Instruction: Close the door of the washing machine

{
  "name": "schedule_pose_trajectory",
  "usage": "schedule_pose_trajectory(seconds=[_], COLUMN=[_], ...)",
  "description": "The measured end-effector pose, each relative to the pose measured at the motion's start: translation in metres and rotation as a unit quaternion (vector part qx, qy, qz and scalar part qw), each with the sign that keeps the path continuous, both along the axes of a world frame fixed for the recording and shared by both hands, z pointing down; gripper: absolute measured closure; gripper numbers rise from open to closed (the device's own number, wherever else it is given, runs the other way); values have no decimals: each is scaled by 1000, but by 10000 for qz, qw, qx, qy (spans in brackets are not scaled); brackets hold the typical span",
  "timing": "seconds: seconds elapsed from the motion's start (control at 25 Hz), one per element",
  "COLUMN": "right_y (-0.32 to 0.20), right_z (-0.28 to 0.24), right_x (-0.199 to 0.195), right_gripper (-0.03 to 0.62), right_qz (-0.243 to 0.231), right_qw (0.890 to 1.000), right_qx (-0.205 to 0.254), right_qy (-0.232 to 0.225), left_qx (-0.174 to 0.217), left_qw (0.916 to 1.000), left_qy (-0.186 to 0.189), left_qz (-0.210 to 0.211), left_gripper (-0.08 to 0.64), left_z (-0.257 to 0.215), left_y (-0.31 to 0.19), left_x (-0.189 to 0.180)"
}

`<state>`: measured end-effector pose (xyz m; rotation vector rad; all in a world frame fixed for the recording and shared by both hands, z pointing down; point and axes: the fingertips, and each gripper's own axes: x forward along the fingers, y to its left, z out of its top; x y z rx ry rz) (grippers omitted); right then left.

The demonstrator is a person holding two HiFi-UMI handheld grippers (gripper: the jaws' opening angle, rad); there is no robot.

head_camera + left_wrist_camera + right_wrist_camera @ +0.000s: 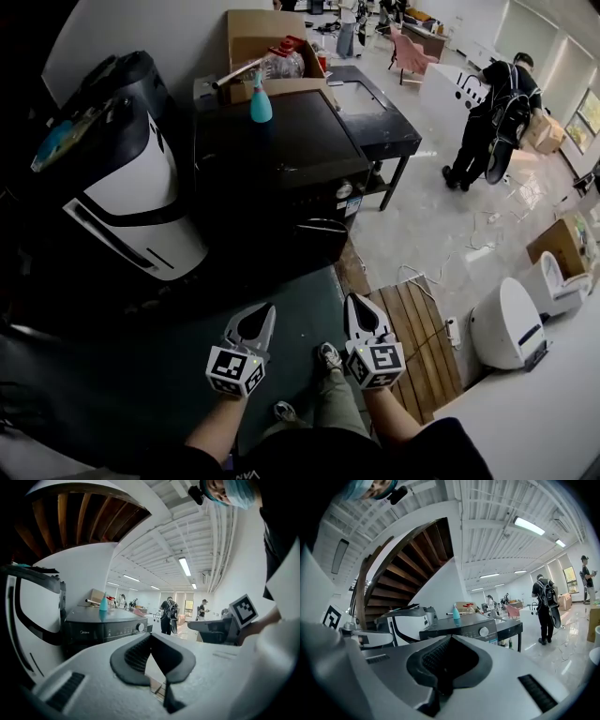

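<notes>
Item 1. Your left gripper (257,319) (152,653): white two-jaw tool with black ribbed pads and a square-marker cube. The jaws are pressed together with nothing between them. It is held level, in front of your left forearm, and points towards the washer.

Item 2. Your right gripper (362,314) (447,660): same build. The jaws meet and hold nothing. It sits beside the left one, apart from it.

Item 3. Black front-loading washing machine with a flat dark top and a silver control dial (281,155) (108,627) (473,630). It stands ahead of both your grippers, well clear of them. From the head view its round door (317,236) shows only as a dark bulge low on the front face. You cannot tell whether it is fully shut.

Item 4. Teal plastic spray bottle (261,101) (103,604) (456,612), upright on the washer's top, near the back edge.

Item 5. Brown cardboard box (267,42) behind the washer.

Item 6. Large white-and-black rounded appliance (131,187), just left of the washer.

Item 7. Low black table (380,122), to the right of the washer.

Item 8. Slatted wooden pallet (417,337) on the floor, beside your right arm.

Item 9. Person in dark clothes with a backpack (492,117), standing well off on the pale floor.
</notes>
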<state>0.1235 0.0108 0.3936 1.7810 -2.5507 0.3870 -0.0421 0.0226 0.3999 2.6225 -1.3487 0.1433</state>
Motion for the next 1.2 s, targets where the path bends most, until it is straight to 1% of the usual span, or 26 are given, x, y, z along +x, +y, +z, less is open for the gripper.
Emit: schedule_pose_trajectory(seconds=[0.2,0.4,0.56,0.76,0.96,1.2], right_y=[36,66,83,103,122,139], right_z=[-15,-24,-28,-26,-22,-20], right_x=[-9,-21,-29,-37,-43,-39], right_gripper=[592,592,594,594,594,594], right_qz=[-35,-94,-100,-61,-171,-19], right_qw=[9999,9997,9993,9993,9992,9991], right_qx=[101,182,246,168,201,55], right_qy=[62,142,252,321,316,418], left_qx=[189,359,395,429,402,398], left_qw=[9998,9993,9992,9990,9990,9989], left_qy=[17,44,69,-24,-55,-21], left_qz=[77,79,25,91,189,258], left_gripper=[549,549,549,549,549,549], left_z=[-19,-32,-36,-37,-36,-36], left_y=[31,58,75,95,112,129], left_x=[-6,-21,-33,-41,-42,-41])
